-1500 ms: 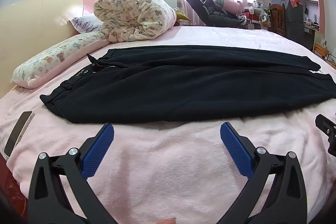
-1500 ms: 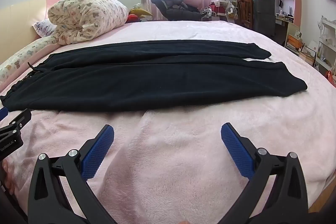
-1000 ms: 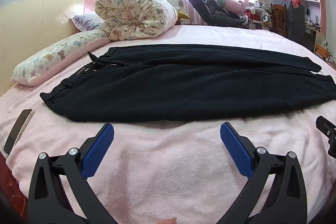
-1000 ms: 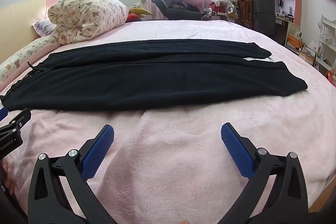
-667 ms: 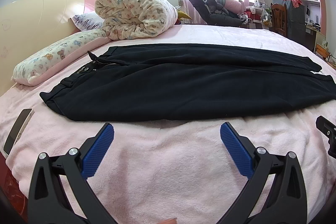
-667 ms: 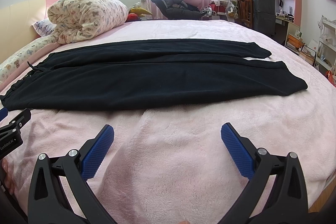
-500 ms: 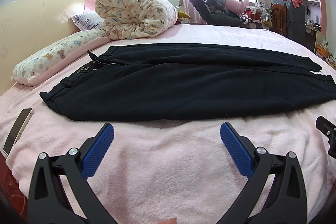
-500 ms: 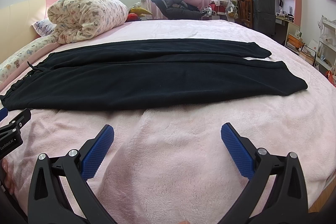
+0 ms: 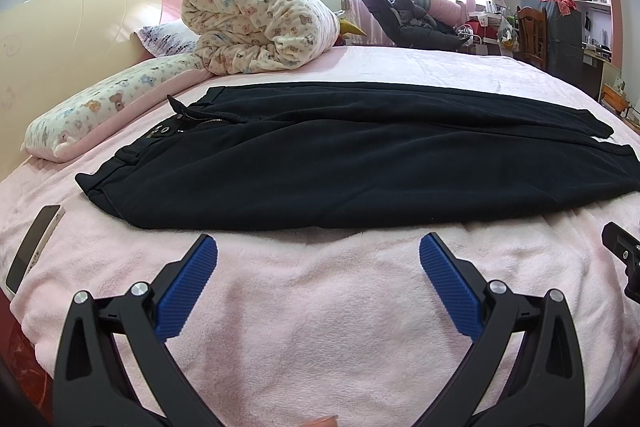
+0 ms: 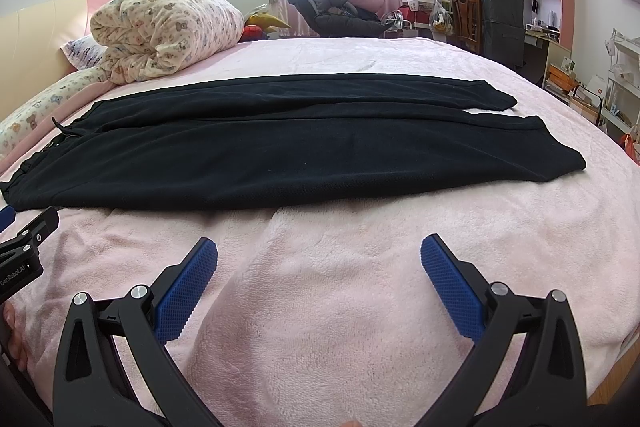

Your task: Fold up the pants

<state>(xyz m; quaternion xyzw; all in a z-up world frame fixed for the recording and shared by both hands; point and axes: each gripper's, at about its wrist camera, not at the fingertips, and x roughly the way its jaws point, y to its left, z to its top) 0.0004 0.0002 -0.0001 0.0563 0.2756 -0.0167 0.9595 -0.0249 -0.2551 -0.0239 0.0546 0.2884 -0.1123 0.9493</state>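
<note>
Black pants [image 9: 340, 163] lie flat across the pink bed, waistband at the left, both legs stretching right side by side. In the right wrist view the pants [image 10: 288, 143] end in two cuffs at the right. My left gripper [image 9: 318, 251] hovers open over the pink blanket, just short of the near edge of the pants. The right gripper [image 10: 319, 251] is open too, over bare blanket near the middle of the near leg. Neither holds anything. The left gripper's side shows at the left edge of the right wrist view.
A rolled bear-print quilt [image 9: 256, 27] and a long pillow [image 9: 104, 107] sit at the headboard end. A phone [image 9: 34, 251] lies on the blanket near the left edge. A chair [image 10: 468, 15], dark cabinet and shelves stand beyond the bed.
The left wrist view has shifted slightly, bringing the pants a little lower and nearer. The right gripper has stayed still. Both grippers remain open.
</note>
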